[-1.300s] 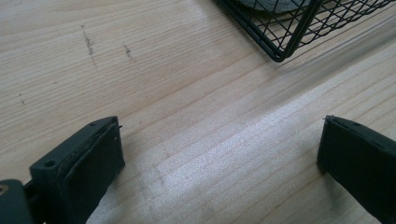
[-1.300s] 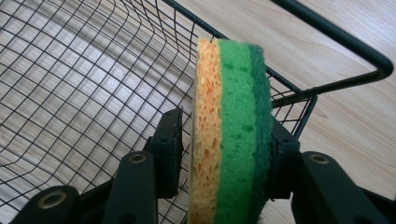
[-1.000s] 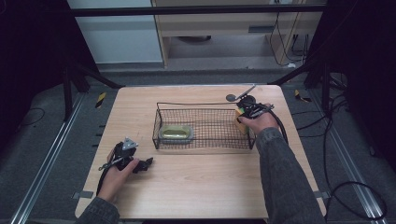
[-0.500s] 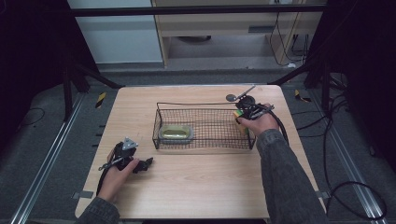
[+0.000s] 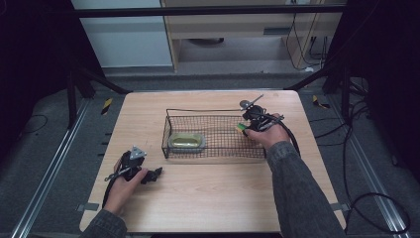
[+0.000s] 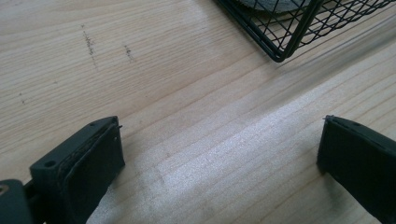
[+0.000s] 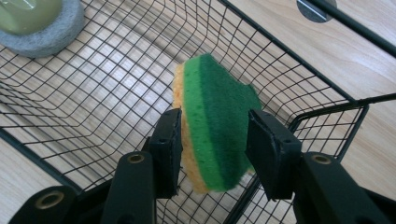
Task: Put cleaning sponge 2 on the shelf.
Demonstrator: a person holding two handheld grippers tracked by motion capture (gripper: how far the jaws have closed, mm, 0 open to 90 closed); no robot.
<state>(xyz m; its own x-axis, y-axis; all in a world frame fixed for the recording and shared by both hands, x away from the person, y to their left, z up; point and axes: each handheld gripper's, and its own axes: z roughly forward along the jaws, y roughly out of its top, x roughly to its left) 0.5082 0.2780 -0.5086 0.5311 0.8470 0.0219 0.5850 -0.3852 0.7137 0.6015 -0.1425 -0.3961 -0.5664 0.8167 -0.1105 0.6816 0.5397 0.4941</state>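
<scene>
A green and yellow sponge (image 7: 215, 126) is pinched between the jaws of my right gripper (image 7: 213, 119). It hangs tilted inside the right end of the black wire basket (image 7: 93, 93). In the high view the right gripper (image 5: 247, 124) holds the sponge (image 5: 240, 127) at the basket's (image 5: 213, 154) right wall. My left gripper (image 5: 153, 174) rests on the table at the front left, apart from the basket. Its jaws stand wide apart over bare wood in the left gripper view (image 6: 222, 126).
A grey oval dish (image 5: 186, 141) with an olive-coloured piece in it lies in the basket's left half, also visible in the right gripper view as the grey dish (image 7: 32, 23). A small round metal disc (image 5: 244, 104) lies on the table behind the basket's right corner. The basket corner (image 6: 280, 51) is ahead of the left gripper.
The right gripper has shifted slightly left with the sponge at the basket's right end. The left gripper has not moved.
</scene>
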